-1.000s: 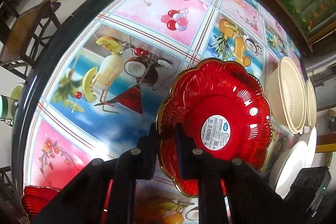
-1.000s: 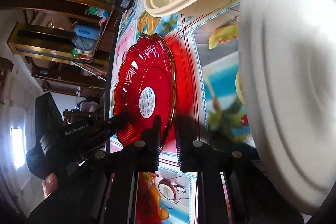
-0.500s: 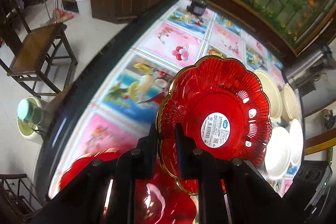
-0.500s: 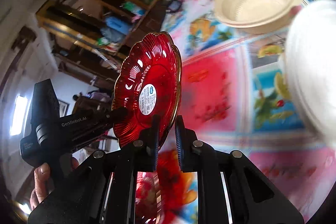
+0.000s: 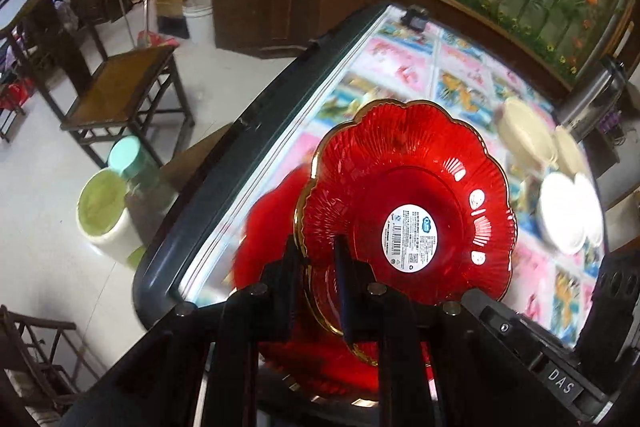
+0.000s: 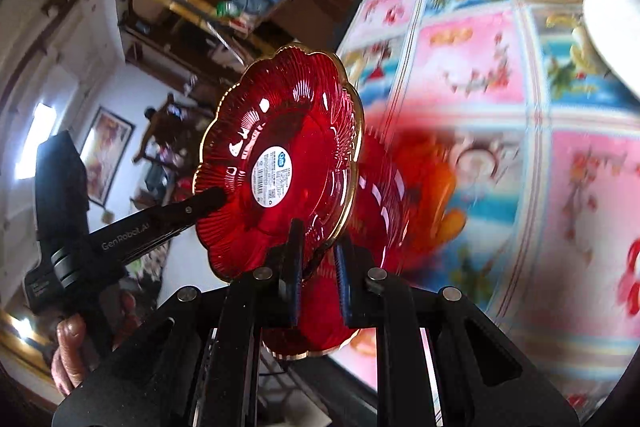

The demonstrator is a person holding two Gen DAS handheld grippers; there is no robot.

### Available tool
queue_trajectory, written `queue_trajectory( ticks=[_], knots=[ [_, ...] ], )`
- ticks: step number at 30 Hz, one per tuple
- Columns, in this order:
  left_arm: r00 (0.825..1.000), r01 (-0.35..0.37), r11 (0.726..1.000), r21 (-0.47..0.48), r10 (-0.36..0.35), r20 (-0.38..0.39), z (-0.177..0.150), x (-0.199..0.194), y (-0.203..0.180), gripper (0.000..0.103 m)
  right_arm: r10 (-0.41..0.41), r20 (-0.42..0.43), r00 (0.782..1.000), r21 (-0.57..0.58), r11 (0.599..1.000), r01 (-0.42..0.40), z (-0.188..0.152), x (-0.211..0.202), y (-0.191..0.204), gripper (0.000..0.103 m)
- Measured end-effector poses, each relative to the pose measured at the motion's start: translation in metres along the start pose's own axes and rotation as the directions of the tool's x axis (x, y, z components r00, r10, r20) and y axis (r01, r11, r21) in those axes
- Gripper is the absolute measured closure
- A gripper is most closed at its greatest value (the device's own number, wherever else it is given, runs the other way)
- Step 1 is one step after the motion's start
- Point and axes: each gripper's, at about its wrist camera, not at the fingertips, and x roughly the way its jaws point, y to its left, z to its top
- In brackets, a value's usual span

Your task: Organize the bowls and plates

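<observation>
Left wrist view: left tongs [image 5: 317, 287] pinch the gold-edged rim of a translucent red scalloped plastic plate [image 5: 408, 203], held tilted, labelled face toward camera, above another red plate [image 5: 264, 227] near the surface [image 5: 404, 63] edge.
Right wrist view: right tongs [image 6: 318, 263] pinch the same plate's [image 6: 280, 163] rim, plate near edge-on, left tongs gripping its opposite rim.

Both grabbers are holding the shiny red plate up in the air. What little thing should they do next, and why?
Probably lower the red plate, clamped at its rim by the left gripper and right gripper, onto the other red plate lying below on the table, since they match.
</observation>
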Motion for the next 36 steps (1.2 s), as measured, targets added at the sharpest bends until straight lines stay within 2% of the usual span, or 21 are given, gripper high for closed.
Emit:
queue_trajectory(
  ticks=[7,15,20,28,36],
  knots=[
    [0.997,0.000,1.000,-0.012,-0.001,-0.079,-0.015,0.023,0.022,0.086,-0.071,-0.085,0.994,-0.037,0.997,0.068,-0.014,0.027,0.006,0.089],
    [0.992,0.000,0.999,0.032,0.004,-0.124,-0.025,0.036,0.018,0.079,-0.148,-0.078,0.986,-0.067,0.987,0.143,-0.010,0.034,0.008,0.089],
    [0.992,-0.027,0.997,0.072,0.035,-0.118,-0.028,0.036,0.016,0.078,-0.167,-0.076,0.983,-0.065,0.985,0.163,-0.007,0.036,0.006,0.089],
    [0.995,-0.048,0.995,0.085,0.055,-0.088,-0.028,0.026,0.019,0.078,-0.195,-0.084,0.977,-0.092,0.978,0.188,-0.005,0.035,0.012,0.080],
    [0.997,-0.059,0.996,0.063,0.062,-0.043,-0.025,0.013,0.022,0.074,-0.276,-0.114,0.954,-0.213,0.945,0.248,0.000,0.029,0.026,0.079]
  ],
)
